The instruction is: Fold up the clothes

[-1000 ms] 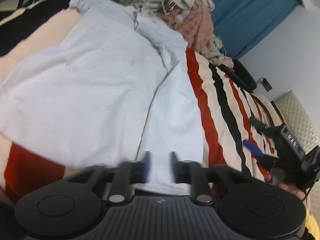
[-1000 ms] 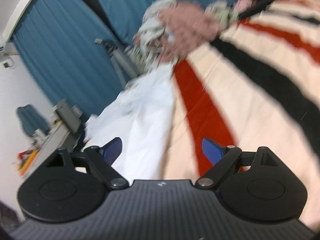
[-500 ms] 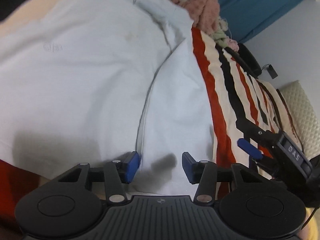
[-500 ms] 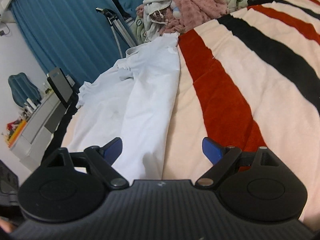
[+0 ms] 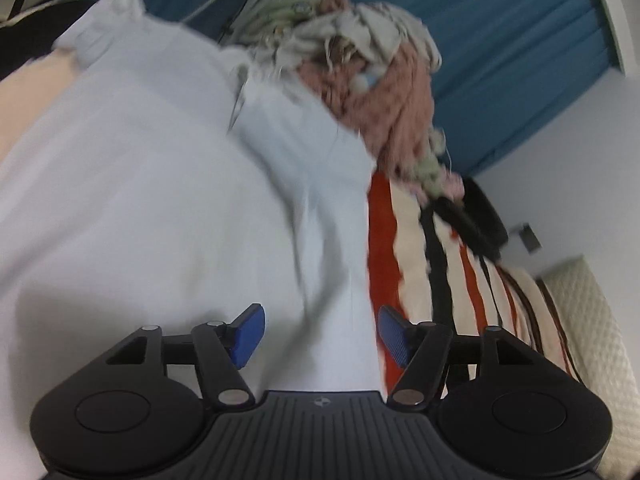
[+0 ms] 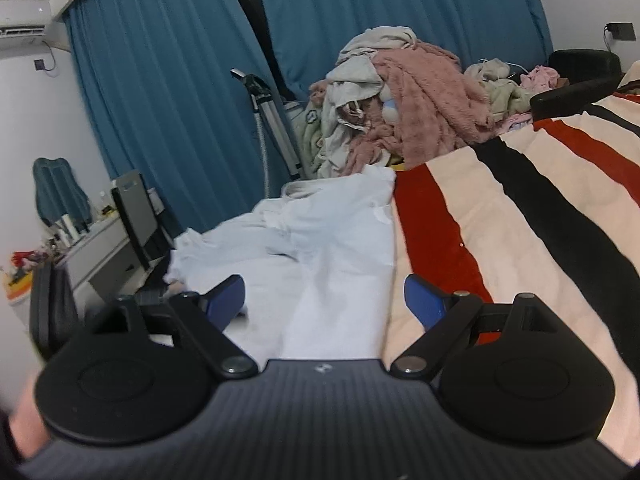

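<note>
Bed's covered w/ a striped blanket (image 6: 520, 216) (cream/red/black), and a pile of unfolded clothes (image 6: 404, 96) sits at the far end against the blue curtains (image 6: 168, 80). The thing being folded atm is the white shirt (image 5: 132, 216), spread flat along the blanket's left side, one long edge already turned in so it lies as a narrower strip next to the red stripe.

What just changed: left gripper (image 5: 320, 334) had its jaws nearly together low over the shirt's near edge a sec ago; they've just been opening and it has swung across the fabric, so the view's blurry now. Nothing's between the blue pads, they just hang spread over the cloth. So imo that fold got dropped in place and it's heading for the next grab.

Right gripper (image 6: 325, 300) is spread wide too, empty, hovering above the shirt's folded strip, prob waiting for a corner. Shirt isn't done yet, pile's untouched.
</note>
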Available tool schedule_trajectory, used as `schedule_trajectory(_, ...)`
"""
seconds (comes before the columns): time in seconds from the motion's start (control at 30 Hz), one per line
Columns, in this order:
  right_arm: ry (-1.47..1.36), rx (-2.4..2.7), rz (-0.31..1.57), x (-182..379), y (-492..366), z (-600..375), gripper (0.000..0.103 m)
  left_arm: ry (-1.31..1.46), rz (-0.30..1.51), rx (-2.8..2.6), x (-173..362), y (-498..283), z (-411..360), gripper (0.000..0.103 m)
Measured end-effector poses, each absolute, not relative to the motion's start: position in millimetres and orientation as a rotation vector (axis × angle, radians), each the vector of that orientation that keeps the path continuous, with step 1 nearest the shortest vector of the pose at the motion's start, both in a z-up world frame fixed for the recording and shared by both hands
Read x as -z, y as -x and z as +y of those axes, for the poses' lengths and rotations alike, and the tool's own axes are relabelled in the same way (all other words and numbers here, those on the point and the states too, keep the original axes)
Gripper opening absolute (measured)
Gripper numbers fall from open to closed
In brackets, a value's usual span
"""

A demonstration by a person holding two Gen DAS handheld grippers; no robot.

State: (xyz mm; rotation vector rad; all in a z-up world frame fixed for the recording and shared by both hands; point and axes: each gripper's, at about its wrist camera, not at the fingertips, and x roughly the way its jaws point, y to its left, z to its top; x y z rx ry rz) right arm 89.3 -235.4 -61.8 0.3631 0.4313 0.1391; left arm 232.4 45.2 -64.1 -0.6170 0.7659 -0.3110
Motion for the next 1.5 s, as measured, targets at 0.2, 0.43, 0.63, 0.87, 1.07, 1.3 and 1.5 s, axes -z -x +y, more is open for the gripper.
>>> schedule_trajectory(0.2,-0.439,-0.088,0.483,104.2,-122.3,-245.5,0.088,0.664,0.778,0.262,98.7,-341.5,27.3,0.067)
schedule_trajectory(0.43,-0.386,-0.072,0.504,148.8,-177.1,-255.6,0.088,0.36,0.733,0.135,98.6,-417.3,4.5,0.003)
schedule_trajectory(0.63,-0.47,-0.064,0.52,172.7,-207.7,-270.3,0.088,0.239,0.741,0.068,88.1,-438.5,-2.1,0.008)
schedule_trajectory(0.87,-0.472,-0.101,0.526,171.3,-205.8,-269.1,0.089,0.264,0.808,0.152,85.0,-359.1,22.2,0.05)
schedule_trajectory(1.07,-0.48,-0.205,0.518,156.5,-189.1,-259.7,0.076,0.32,0.935,0.215,89.1,-210.4,48.3,0.055)
schedule_trajectory(1.3,-0.499,-0.272,0.57,135.0,-146.1,-246.6,0.072,0.417,1.011,0.207,100.6,-95.5,65.8,0.061)
schedule_trajectory(1.5,-0.471,-0.217,0.624,117.8,-94.7,-228.0,0.072,0.408,1.035,0.25,102.2,-56.3,68.4,0.061)
